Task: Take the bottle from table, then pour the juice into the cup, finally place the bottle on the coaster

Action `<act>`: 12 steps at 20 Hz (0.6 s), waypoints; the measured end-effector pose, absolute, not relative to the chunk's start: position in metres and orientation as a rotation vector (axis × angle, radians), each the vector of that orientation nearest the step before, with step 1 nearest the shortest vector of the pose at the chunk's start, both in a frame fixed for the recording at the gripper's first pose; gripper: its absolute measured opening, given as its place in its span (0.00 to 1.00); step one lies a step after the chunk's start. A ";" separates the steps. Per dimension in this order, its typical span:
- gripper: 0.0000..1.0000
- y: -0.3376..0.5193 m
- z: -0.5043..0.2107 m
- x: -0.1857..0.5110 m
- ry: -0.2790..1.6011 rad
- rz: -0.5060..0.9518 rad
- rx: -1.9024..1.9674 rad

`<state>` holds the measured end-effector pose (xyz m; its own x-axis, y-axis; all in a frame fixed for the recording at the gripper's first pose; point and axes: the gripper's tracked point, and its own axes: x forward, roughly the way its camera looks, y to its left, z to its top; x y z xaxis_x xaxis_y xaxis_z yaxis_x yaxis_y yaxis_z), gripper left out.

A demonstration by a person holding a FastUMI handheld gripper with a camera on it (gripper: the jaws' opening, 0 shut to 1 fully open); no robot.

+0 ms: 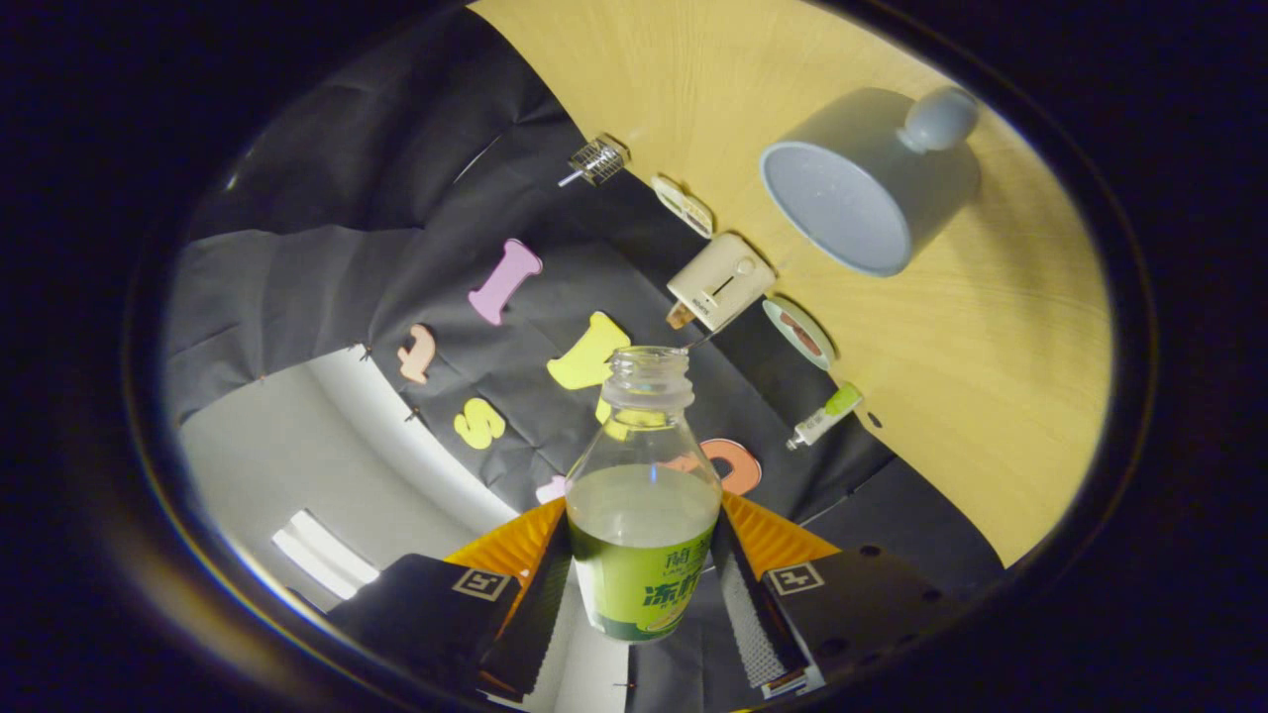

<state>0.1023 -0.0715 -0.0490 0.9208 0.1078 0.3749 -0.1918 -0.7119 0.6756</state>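
Gripper view: the gripper [642, 584] is clamped on the labelled belly of the one bottle [644, 495], uncapped and lifted clear of the table [991, 396]. It looks rigid, smooth, likely slippery, part full, so moderately heavy; the label band gives the firmest hold. One empty cup [867, 178] sits far right.

I saw the uncapped glass juice bottle [644, 495], green-labelled and roughly half full, pinched between the fingers. The grey cup [862, 183] stood empty on the wooden table beyond.
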 end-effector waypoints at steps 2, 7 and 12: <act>0.79 -0.077 -0.045 0.102 -0.079 0.522 2.338; 0.78 -0.087 -0.037 0.097 -0.108 0.551 2.394; 0.78 -0.089 -0.032 0.095 -0.100 0.576 2.407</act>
